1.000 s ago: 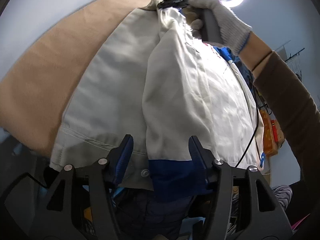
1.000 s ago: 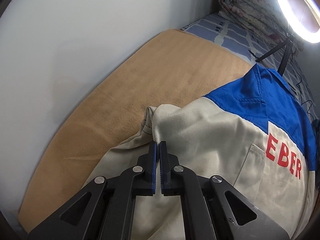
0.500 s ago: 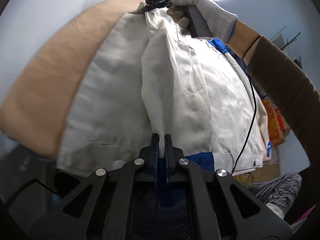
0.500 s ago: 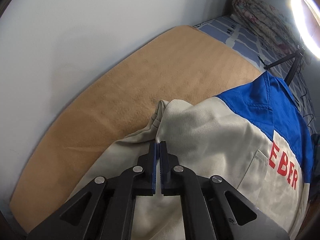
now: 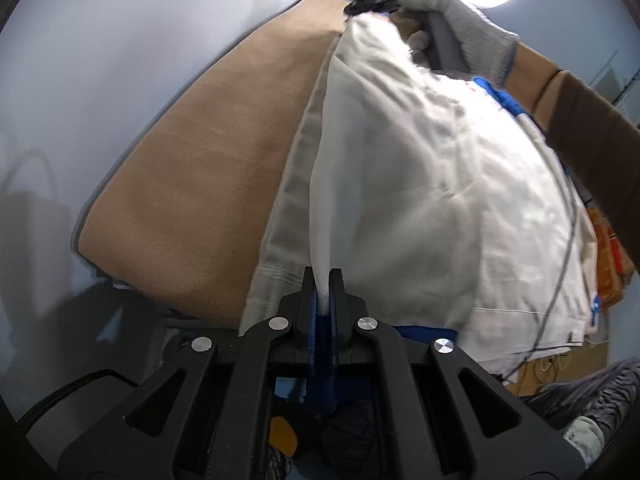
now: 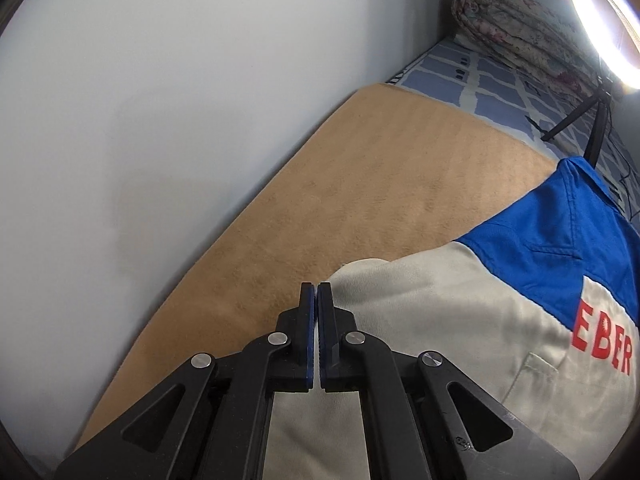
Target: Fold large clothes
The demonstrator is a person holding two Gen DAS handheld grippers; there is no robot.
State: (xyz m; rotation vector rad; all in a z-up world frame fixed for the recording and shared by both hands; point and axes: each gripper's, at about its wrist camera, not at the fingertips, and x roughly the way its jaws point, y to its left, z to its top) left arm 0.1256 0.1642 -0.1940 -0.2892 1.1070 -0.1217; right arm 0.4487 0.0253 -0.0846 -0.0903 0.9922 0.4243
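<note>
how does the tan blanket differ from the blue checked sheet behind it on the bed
The tan blanket is plain, fuzzy and one colour; the blue checked sheet is smooth with a white grid pattern. The blanket lies nearer and carries the work jacket; the sheet lies farther back under a rolled floral quilt. Both lie flat along the wall.

jacket (image 6: 460, 320): right edge cropped | right tool (image 6: 317, 292): grip on cloth hidden

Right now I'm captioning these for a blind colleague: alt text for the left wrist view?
The left gripper is shut on a fold of the beige jacket, spread over a tan blanket. At the far end, a gloved hand holds the right gripper.
</note>
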